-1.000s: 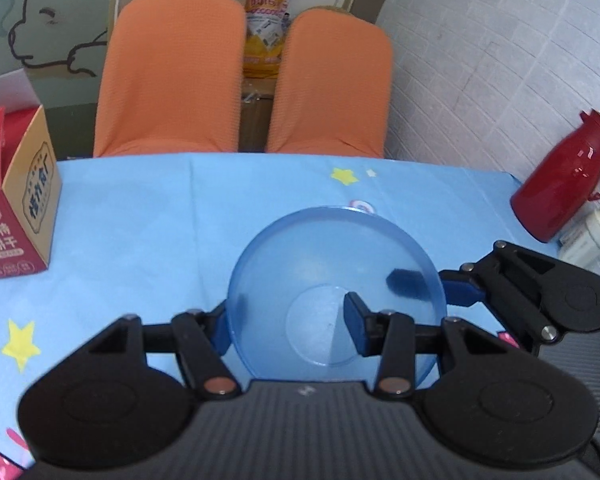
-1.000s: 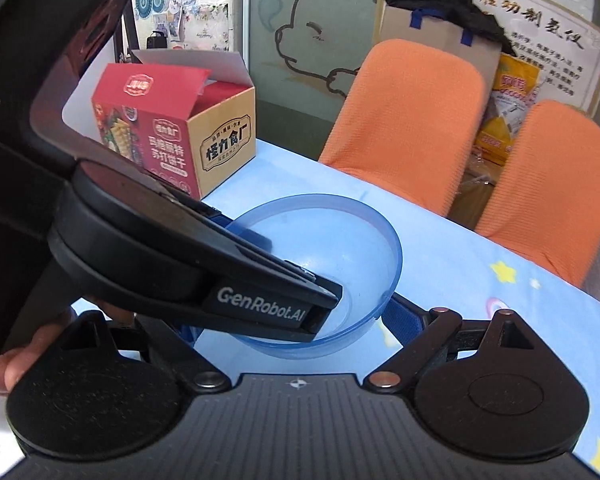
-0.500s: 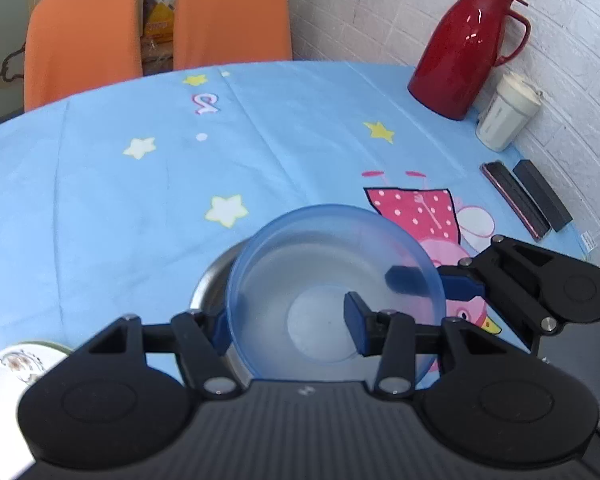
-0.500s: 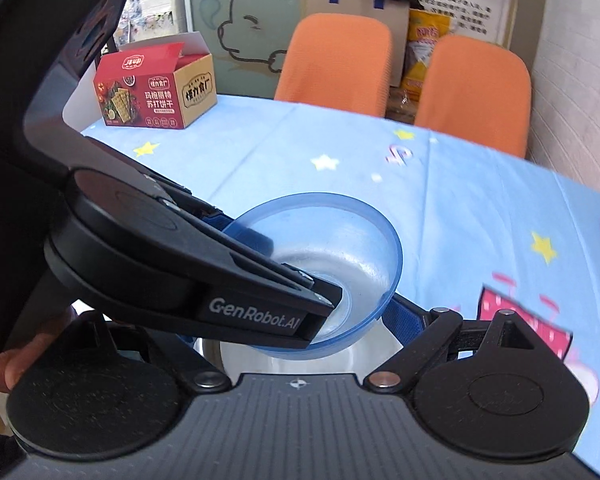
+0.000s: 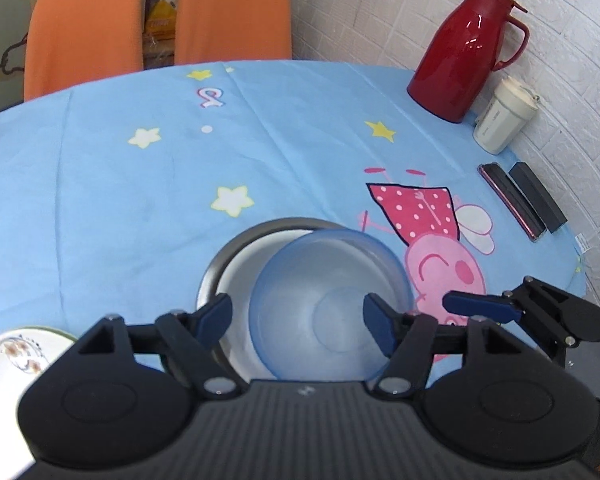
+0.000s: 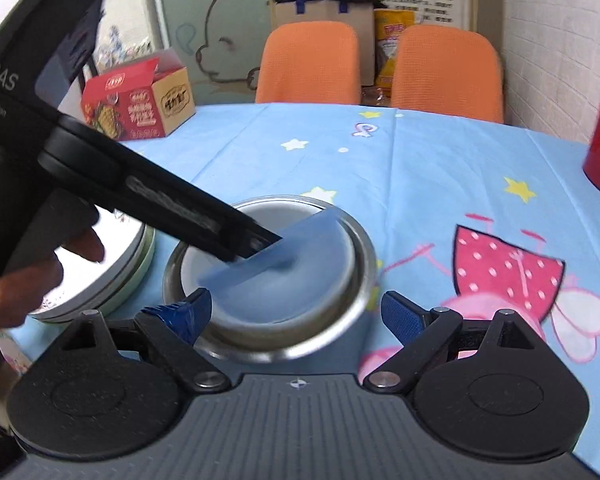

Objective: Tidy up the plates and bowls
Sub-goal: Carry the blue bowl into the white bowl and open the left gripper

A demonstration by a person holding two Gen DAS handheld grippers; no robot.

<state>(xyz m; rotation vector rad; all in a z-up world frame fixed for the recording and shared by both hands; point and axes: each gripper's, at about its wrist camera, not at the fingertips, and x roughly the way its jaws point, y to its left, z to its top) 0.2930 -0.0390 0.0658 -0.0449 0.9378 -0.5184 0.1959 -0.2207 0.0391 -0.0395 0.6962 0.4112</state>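
A translucent blue bowl (image 5: 328,304) lies tilted inside a steel bowl (image 5: 236,256) on the blue tablecloth; it also shows, blurred, in the right wrist view (image 6: 280,276), inside the steel bowl (image 6: 360,256). My left gripper (image 5: 298,320) is open, its jaws wide on either side of the blue bowl's rim, not gripping it. My right gripper (image 6: 296,312) is open and empty, just in front of the steel bowl. In the left wrist view the right gripper's blue fingertip (image 5: 476,305) shows at the right.
A white patterned plate (image 5: 8,364) lies left of the steel bowl, on a stack in the right wrist view (image 6: 100,280). A red thermos (image 5: 464,52), a cream cup (image 5: 504,120) and two dark bars (image 5: 520,200) stand at the right. A red carton (image 6: 136,100) and orange chairs (image 6: 308,64) are at the back.
Both grippers carried the blue bowl from the far side of the table to the steel bowl. The left gripper opened and let it go; the right gripper drew back and the bowl dropped in.
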